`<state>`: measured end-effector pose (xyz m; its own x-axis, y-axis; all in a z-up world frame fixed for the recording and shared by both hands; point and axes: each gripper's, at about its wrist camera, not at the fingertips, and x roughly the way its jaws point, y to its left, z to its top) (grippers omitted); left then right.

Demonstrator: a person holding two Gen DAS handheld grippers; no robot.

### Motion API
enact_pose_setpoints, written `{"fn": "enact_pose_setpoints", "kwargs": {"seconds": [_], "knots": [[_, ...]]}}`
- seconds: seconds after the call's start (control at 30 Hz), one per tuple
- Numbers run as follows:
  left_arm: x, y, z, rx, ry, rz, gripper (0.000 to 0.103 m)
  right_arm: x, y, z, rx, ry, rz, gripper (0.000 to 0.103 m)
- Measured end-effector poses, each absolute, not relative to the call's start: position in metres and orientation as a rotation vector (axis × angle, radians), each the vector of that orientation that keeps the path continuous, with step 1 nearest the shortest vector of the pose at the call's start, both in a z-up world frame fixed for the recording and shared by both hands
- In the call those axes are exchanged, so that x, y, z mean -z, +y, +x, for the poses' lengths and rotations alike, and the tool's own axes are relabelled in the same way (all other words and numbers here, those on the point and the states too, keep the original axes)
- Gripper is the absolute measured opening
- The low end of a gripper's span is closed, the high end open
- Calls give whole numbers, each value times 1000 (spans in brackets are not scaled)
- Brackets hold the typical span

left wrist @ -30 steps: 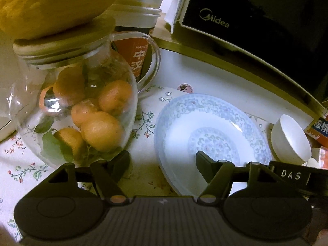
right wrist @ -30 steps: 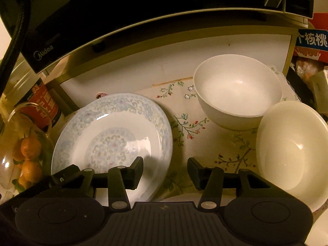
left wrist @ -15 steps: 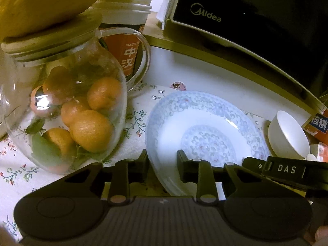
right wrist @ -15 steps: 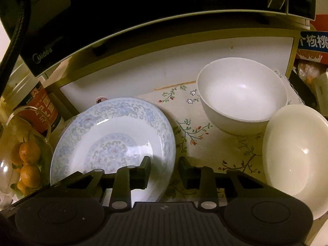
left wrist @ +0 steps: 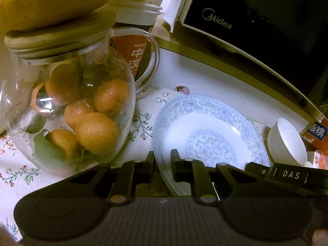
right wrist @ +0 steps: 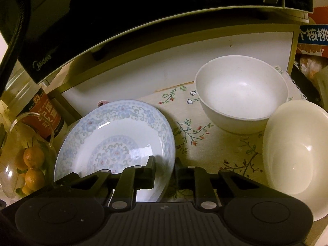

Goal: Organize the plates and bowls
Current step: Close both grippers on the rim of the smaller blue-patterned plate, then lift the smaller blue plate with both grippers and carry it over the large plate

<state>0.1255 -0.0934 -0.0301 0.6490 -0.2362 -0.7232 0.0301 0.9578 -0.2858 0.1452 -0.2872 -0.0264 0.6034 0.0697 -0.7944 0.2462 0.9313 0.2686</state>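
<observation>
Left view: the left gripper (left wrist: 162,162), jaws just closed, pinched the near-left rim of the round blue-patterned porcelain plate (left wrist: 207,131) lying on the floral tablecloth (left wrist: 143,121). Right view: the right gripper (right wrist: 165,172), likewise just closed, pinched the plate's right rim; two white bowls (right wrist: 242,94) sat unstacked beside it, sorting barely begun.

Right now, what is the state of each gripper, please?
Left gripper: just closed its fingers on the near-left rim of the blue-patterned plate.
Right gripper: just closed on the same plate's near-right rim.

One patterned plate (right wrist: 114,135), two white bowls (right wrist: 242,94), one glass jar (left wrist: 67,106).
</observation>
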Motion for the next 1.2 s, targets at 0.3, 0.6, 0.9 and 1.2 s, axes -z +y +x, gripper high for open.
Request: {"fn": "enact_pose_setpoints", "kwargs": {"seconds": [0.3,0.6,0.9,1.2], "knots": [[20,-89,127,160,875,-274,9,17,-290,138,115,921,395,11],[8,-93,111,158,916,-278,9,-7,-293,122,128,938,403,10],[-3,-90,95,163,917,-277,9,-18,-291,106,131,929,404,10],[-15,-82,75,157,913,-263,10,-25,-281,93,107,929,390,10]]}}
